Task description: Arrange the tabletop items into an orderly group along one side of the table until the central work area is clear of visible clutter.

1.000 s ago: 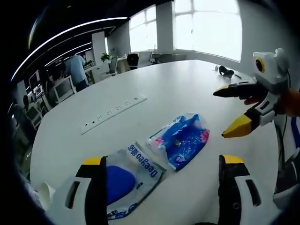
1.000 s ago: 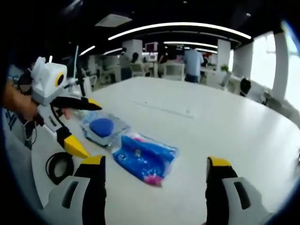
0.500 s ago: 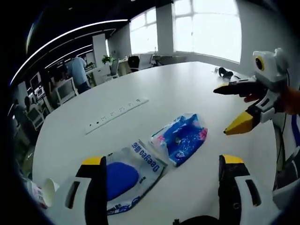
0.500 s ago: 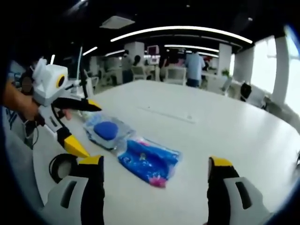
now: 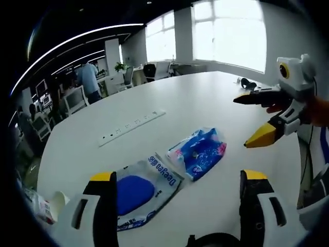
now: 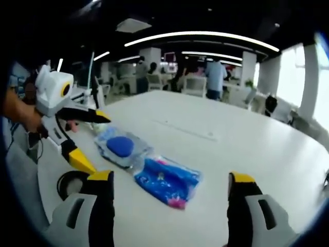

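Open-plan office with ceiling light strips, desks and standing people in the background; the work surface is a large white table (image 5: 205,92) with a rounded edge. In the left gripper view, from left to right: a paper cup (image 5: 55,201) at the near left edge; the left gripper (image 5: 177,206), jaws spread wide and holding nothing; a clear packet with a blue pad (image 5: 141,188) lying flat between and just ahead of those jaws; a blue patterned packet (image 5: 199,152) just beside it, the two touching or nearly so; a white power strip (image 5: 132,126) set flush further out; the right gripper (image 5: 254,119) hovering at the right, jaws parted and empty. Broad bare tabletop extends beyond both packets toward the windows. In the right gripper view, a black coil of cable (image 6: 72,182) lies near the left edge, and bare table extends to the right of the packets.
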A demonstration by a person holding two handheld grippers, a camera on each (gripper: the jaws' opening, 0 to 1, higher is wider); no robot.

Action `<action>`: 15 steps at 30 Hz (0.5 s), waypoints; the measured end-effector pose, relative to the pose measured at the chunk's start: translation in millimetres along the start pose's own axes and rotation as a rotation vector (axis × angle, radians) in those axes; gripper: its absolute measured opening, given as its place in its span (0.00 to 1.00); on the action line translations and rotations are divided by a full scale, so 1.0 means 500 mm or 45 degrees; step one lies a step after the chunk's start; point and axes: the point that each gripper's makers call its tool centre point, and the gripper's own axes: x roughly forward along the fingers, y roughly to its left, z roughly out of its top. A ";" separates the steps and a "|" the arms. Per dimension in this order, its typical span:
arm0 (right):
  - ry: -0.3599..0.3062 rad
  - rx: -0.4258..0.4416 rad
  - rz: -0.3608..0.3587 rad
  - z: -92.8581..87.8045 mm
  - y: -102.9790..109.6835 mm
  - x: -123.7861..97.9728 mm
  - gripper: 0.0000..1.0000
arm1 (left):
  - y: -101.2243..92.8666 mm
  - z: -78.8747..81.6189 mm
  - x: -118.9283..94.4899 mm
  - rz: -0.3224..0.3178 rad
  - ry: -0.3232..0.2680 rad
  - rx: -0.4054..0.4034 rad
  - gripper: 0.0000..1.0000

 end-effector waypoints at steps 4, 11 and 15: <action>0.001 0.004 0.003 -0.002 0.008 -0.002 0.90 | 0.001 -0.004 -0.012 0.001 -0.001 0.003 0.99; -0.018 -0.008 0.002 0.011 0.019 -0.010 0.89 | 0.004 -0.009 -0.029 0.012 -0.006 0.000 0.98; -0.014 -0.015 0.011 0.013 0.026 -0.013 0.90 | 0.003 -0.008 -0.037 0.019 -0.016 -0.017 0.98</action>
